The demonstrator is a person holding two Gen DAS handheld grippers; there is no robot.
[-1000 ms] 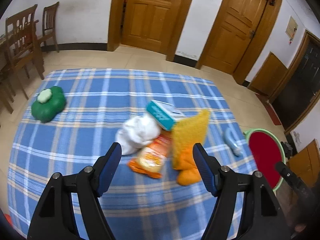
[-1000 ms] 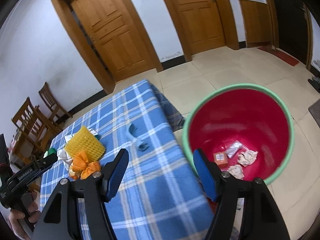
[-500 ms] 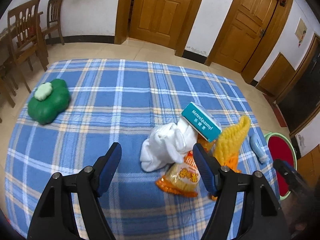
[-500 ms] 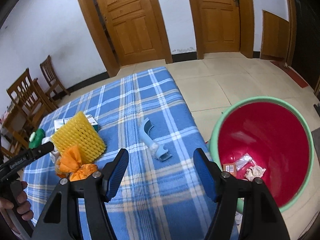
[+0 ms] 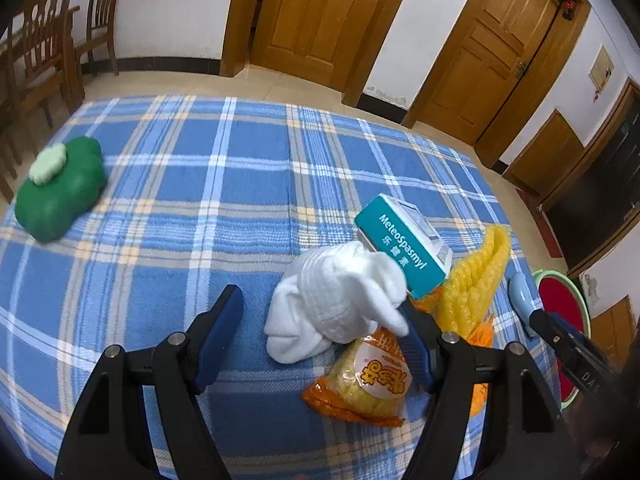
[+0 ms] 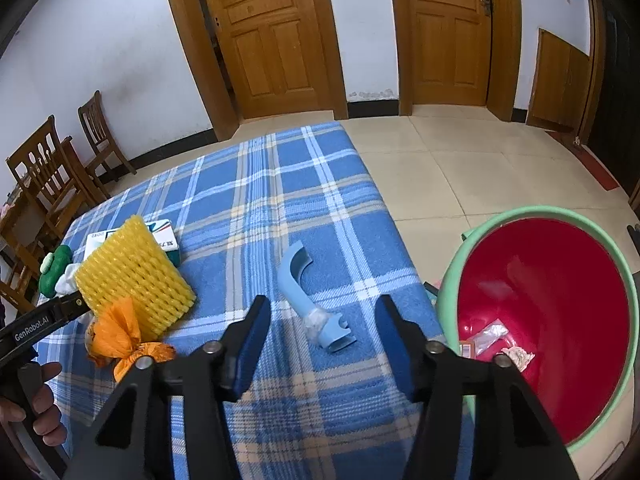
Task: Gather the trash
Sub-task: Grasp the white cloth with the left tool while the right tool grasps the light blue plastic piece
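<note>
Blue plastic piece (image 6: 310, 300) lies between closing right hand-held gripper (image 6: 320, 340) jaws.

The worktop (image 5: 200, 200) wears a blue cloth checked with white and pale yellow lines. On it lie a dark green toy (image 5: 60, 196) with a pale green top, a white cloth (image 5: 332, 300), a teal box (image 5: 400, 248) with white lettering, a yellow foam net (image 6: 132, 276), an orange packet (image 5: 364, 384), an orange bag (image 6: 120, 332) and a light blue part (image 6: 304, 296). The bin (image 6: 500, 224) is red inside with a mint green rim. Gripper pads (image 6: 250, 344) are dark blue on black arms.
</note>
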